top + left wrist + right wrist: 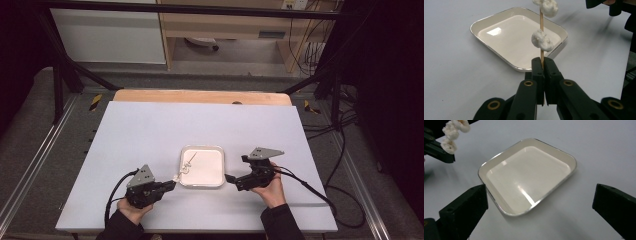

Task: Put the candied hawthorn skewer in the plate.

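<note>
**Two grippers set at either side of a white tray**

Two grippers are seen in the high view, low in the frame, on a pale worktop (150, 130). The left gripper (172, 184) is held at lower left of centre, its tips pointed at the near left corner of the square tray (202, 181). A thin wooden skewer (190, 161) is seen slanting from those tips up over the tray, with white lumps (184, 170) threaded on it near the tray's left rim. The right gripper (229, 178) is held just right of the tray, its tips close to the tray's right rim, apart from it.

From the left gripper view, the left gripper (543, 65) is shown clenched on the skewer (541, 53), which rises upright from between the closed jaws at centre frame. One white lump (542, 41) sits midway up the stick and another (549, 7) at the top edge. The tray (486, 42), bare inside, lies behind in the upper centre. Part of the other gripper is seen dark at the upper right corner.

From the right gripper view, the right gripper (540, 205) is shown released, its jaws standing wide at lower left and lower right with nothing between the pads. The tray (571, 172) lies at centre, beyond the jaws. The white lumps (451, 135) are seen at upper left, above the dark tip of the left gripper (439, 153).
</note>
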### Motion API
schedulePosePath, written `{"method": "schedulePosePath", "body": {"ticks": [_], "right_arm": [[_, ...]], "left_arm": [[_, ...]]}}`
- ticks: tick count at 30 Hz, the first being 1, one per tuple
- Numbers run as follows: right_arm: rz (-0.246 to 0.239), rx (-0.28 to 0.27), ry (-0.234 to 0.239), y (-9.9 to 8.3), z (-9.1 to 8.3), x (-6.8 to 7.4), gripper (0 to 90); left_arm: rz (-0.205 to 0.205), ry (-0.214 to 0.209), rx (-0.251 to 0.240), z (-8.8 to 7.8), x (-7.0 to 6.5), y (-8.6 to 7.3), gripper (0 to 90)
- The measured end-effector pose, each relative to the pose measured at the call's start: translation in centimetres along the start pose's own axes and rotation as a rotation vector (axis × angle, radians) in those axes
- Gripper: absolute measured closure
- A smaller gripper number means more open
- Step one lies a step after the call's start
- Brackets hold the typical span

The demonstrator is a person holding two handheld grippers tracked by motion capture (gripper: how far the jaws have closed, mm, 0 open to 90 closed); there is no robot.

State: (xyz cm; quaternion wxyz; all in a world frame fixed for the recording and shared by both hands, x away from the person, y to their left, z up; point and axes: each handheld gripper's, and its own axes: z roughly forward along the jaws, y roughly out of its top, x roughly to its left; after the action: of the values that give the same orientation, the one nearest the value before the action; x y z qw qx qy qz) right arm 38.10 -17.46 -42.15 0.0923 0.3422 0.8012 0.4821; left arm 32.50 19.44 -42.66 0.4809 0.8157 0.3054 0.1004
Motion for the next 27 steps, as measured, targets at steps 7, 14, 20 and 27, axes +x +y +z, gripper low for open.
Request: {"method": "schedulePosePath", "body": {"ticks": [7,14,20,27], "right_arm": [[0.036,-0.004,-0.041,-2.1,-1.7,-1.7,0.7],[0.051,0.005,-0.079,-3.8,-3.5,-3.2,0.4],[0.022,0.023,-0.102,-4.9,-4.5,-3.7,0.4],[0.009,0.047,-0.118,-5.6,-4.9,-4.0,0.4]], "left_arm": [[-0.004,-0.003,0.011,0.1,0.2,0.5,87.4],[-0.008,-0.003,0.026,0.4,0.4,1.7,87.4],[-0.004,0.01,0.047,1.1,0.5,3.0,87.4],[-0.009,0.032,0.09,3.2,0.8,4.6,87.4]]}}
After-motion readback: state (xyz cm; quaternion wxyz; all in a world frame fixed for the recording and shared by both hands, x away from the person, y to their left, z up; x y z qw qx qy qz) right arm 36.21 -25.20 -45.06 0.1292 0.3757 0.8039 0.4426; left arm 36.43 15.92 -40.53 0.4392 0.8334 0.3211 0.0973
